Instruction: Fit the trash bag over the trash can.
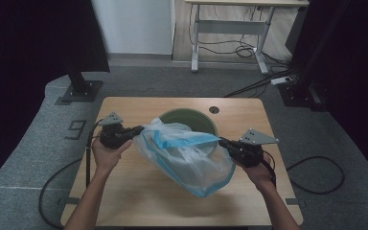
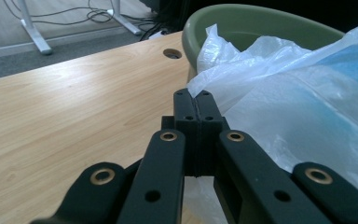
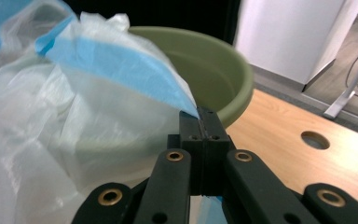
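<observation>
- The plastic bag (image 1: 187,155) hangs stretched between the two grippers, above the table (image 1: 139,201) and partly over the green basin (image 1: 206,122).
- The left gripper (image 1: 138,130) is clamped on the bag's white edge (image 2: 214,84); its jaws meet with only film between them.
- The right gripper (image 1: 222,142) is pinched tight on the bag's blue-banded rim (image 3: 121,65).
- The bag is thin, translucent and crinkled with blue trim; the basin is smooth, round and matte.
- The tabletop is pale wood grain with rounded corners and a cable hole (image 1: 214,109); bare wood lies in front of the bag.
</observation>
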{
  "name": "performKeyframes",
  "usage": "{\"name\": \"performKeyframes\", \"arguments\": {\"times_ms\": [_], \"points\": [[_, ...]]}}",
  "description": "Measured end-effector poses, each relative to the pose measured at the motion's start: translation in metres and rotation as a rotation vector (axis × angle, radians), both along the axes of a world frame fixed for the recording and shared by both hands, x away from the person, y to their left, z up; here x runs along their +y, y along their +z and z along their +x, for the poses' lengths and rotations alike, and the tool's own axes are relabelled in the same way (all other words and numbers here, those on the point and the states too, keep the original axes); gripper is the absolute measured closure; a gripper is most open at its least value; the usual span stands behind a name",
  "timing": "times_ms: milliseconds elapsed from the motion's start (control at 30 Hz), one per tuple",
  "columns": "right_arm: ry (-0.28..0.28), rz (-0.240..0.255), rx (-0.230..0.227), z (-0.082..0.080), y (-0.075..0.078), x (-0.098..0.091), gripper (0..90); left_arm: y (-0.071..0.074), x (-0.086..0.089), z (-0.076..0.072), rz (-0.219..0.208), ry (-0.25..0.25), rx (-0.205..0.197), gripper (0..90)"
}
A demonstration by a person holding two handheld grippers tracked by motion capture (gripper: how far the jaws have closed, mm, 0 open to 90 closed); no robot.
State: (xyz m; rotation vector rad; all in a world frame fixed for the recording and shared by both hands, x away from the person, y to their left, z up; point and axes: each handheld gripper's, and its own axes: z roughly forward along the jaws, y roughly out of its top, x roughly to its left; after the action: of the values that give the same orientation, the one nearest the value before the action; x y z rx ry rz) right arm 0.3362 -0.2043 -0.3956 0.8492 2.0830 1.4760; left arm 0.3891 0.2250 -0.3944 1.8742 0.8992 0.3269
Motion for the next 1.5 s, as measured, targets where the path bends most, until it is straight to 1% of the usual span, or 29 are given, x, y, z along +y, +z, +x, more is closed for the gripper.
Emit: {"name": "performKeyframes", "arguments": {"times_ms": [67,133,200,267,333,367,400,467,533,633,700,800,900,967,1000,1033,1100,1167,1200,1367,1500], "points": [[-0.031,0.007,-0.006,0.005,0.006,0.000,88.7,0.002,0.001,0.003,-0.002,0.010,-0.005,90.0],[-0.049,0.016,-0.008,0.012,0.011,0.001,88.7,0.005,0.003,0.007,-0.003,0.018,-0.003,90.0],[-0.079,0.000,-0.011,0.022,0.016,0.005,88.7,0.006,0.003,0.011,0.000,0.030,-0.002,90.0],[-0.106,-0.001,-0.001,0.034,0.017,0.008,88.7,0.008,0.001,0.015,0.031,0.044,-0.009,90.0],[-0.131,0.009,-0.001,0.044,0.018,0.010,88.7,0.010,-0.001,0.018,0.050,0.050,-0.016,90.0],[-0.144,0.011,0.002,0.050,0.018,0.011,88.7,0.011,-0.002,0.019,0.060,0.055,-0.020,90.0],[-0.155,0.011,0.003,0.055,0.017,0.012,88.7,0.012,-0.003,0.021,0.060,0.060,-0.022,90.0],[-0.180,0.015,0.019,0.065,0.015,0.012,88.7,0.013,-0.004,0.024,0.067,0.068,-0.021,90.0],[-0.206,0.011,0.035,0.073,0.011,0.012,88.7,0.013,-0.006,0.026,0.083,0.076,-0.025,90.0],[-0.223,0.027,0.051,0.082,0.006,0.013,88.7,0.012,-0.009,0.031,0.104,0.089,-0.024,90.0],[-0.232,0.035,0.059,0.088,0.004,0.013,88.7,0.010,-0.010,0.035,0.096,0.095,-0.011,90.0],[-0.237,0.046,0.077,0.095,0.000,0.014,88.7,0.007,-0.010,0.039,0.086,0.101,0.005,90.0],[-0.241,0.045,0.090,0.099,-0.005,0.015,88.7,0.002,-0.011,0.043,0.078,0.106,0.033,90.0],[-0.247,0.039,0.102,0.101,-0.009,0.016,88.7,-0.001,-0.013,0.045,0.083,0.107,0.044,90.0],[-0.248,0.039,0.112,0.102,-0.012,0.017,88.7,-0.003,-0.014,0.046,0.085,0.110,0.056,90.0],[-0.248,0.039,0.127,0.104,-0.016,0.018,88.7,-0.005,-0.015,0.047,0.086,0.115,0.063,90.0],[-0.238,0.037,0.151,0.107,-0.022,0.019,88.7,-0.008,-0.018,0.049,0.083,0.127,0.092,90.0],[-0.220,0.069,0.198,0.110,-0.029,0.018,88.7,-0.011,-0.021,0.050,0.085,0.126,0.104,90.0],[-0.217,0.083,0.208,0.111,-0.031,0.018,88.7,-0.012,-0.022,0.051,0.085,0.121,0.109,90.0],[-0.201,0.072,0.241,0.112,-0.040,0.023,88.8,-0.020,-0.028,0.054,0.079,0.100,0.137,90.0],[-0.189,0.067,0.301,0.115,-0.047,0.027,88.9,-0.025,-0.033,0.058,0.074,0.089,0.167,90.0]]}}
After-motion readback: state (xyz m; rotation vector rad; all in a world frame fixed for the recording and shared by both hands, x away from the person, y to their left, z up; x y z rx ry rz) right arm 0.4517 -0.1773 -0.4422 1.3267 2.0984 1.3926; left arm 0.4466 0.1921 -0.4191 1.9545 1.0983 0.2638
